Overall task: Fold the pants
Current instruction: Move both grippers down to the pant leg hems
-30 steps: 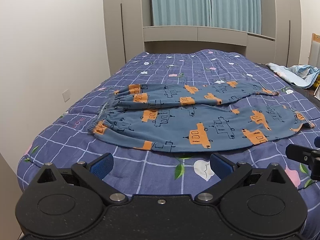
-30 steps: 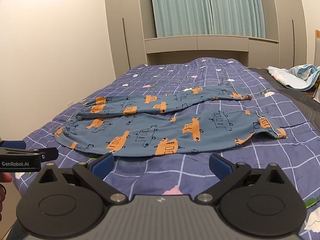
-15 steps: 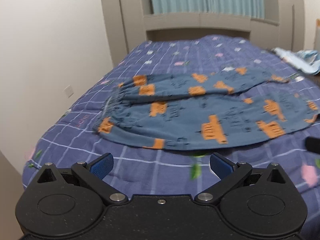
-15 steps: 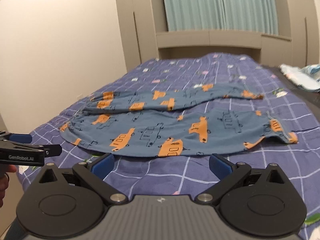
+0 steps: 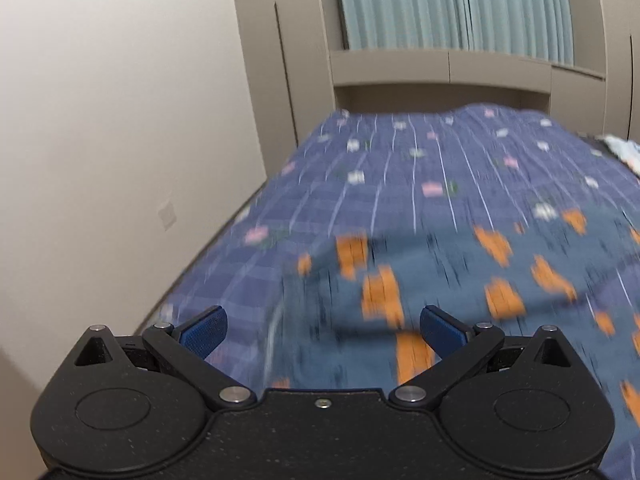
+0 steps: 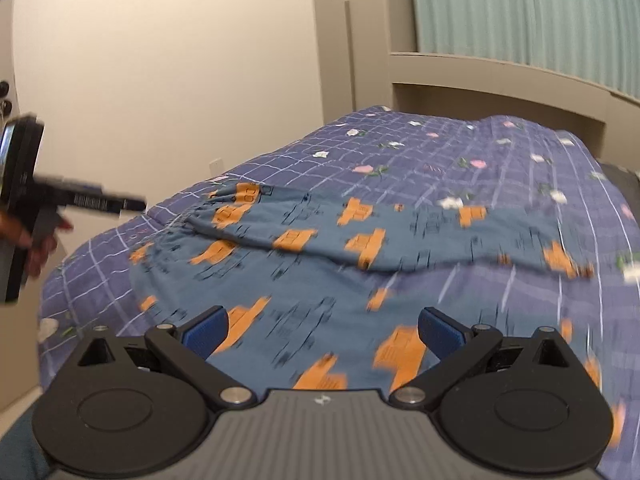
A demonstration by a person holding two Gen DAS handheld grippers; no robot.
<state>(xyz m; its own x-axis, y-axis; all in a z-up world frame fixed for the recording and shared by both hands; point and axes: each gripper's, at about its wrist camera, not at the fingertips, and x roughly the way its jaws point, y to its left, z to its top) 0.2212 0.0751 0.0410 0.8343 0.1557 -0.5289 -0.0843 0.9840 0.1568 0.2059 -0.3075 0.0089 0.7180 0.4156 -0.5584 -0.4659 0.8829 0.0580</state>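
Blue pants (image 6: 360, 256) with orange vehicle prints lie spread flat across the bed, waistband toward the left, both legs running right. In the left wrist view the pants (image 5: 460, 280) are blurred by motion. My left gripper (image 5: 322, 330) is open, hovering just above the waistband end with nothing between its blue pads. My right gripper (image 6: 322, 330) is open too, low over the near leg. The left gripper (image 6: 80, 200) also shows at the left edge of the right wrist view, held by a hand (image 6: 36, 240).
The bed carries a purple checked quilt (image 6: 460, 160) with small flowers. A cream wall (image 5: 120, 120) runs close along the bed's left side. Beige headboard shelf (image 5: 440, 68) and teal curtains (image 5: 460, 0) stand behind. A light-blue cloth (image 5: 624, 152) lies at the far right.
Both grippers have moved forward and down toward the pants, which now fill the lower views. The left gripper swung toward the waistband end. Both stay open.
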